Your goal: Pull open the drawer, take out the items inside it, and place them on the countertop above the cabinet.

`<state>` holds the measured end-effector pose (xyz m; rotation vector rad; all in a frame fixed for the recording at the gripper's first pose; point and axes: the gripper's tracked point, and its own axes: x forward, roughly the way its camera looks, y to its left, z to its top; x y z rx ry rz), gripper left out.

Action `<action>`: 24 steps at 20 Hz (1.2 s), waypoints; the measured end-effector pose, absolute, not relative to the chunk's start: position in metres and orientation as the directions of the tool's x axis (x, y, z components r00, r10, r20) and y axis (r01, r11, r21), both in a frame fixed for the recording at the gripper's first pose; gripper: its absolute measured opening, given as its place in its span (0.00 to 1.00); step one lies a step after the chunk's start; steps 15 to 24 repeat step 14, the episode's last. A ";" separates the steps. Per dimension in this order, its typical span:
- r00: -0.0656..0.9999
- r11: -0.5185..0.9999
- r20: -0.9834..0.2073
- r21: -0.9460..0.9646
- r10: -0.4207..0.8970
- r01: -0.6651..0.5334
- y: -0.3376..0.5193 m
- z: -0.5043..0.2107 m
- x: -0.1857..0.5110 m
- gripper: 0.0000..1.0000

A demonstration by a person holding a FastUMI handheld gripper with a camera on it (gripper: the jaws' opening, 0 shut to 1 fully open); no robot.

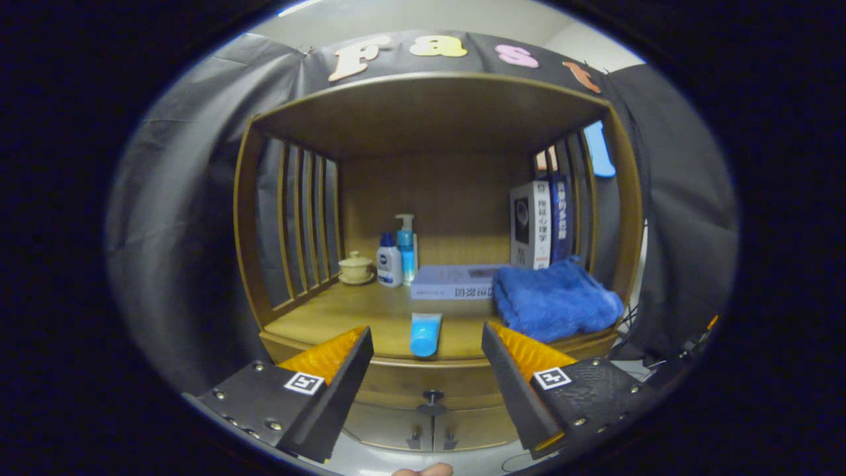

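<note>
My gripper [426, 337] is open, its two fingers spread wide in front of a wooden cabinet, holding nothing. The drawer [403, 383] under the countertop is closed, its small round knob [433, 397] showing low between the fingers. A blue tube [425, 334] lies on the countertop [330, 317] near its front edge, just ahead of the fingers and between them. A folded blue towel [554, 299] rests on the countertop to the right, beyond the right finger.
Further back on the countertop stand a small lidded cup [355, 268], two bottles [396, 259], a flat box [456, 281] and upright books [540, 225]. Slatted wooden sides and a top shelf enclose the space. Two lower cabinet doors [433, 433] sit below the drawer.
</note>
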<state>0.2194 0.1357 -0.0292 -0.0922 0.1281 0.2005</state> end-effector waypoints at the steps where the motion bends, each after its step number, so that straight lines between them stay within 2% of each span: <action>1: 0.977 0.977 -0.112 -0.094 0.181 -0.191 0.132 -0.016 0.214 0.99; 6: 0.992 0.986 0.006 -0.111 0.129 -0.128 0.113 0.041 0.184 0.99; 14: 0.994 0.992 0.093 -0.118 0.062 -0.051 0.083 0.076 0.147 0.99; 24: 0.994 0.992 0.093 -0.118 0.062 -0.051 0.083 0.076 0.147 0.99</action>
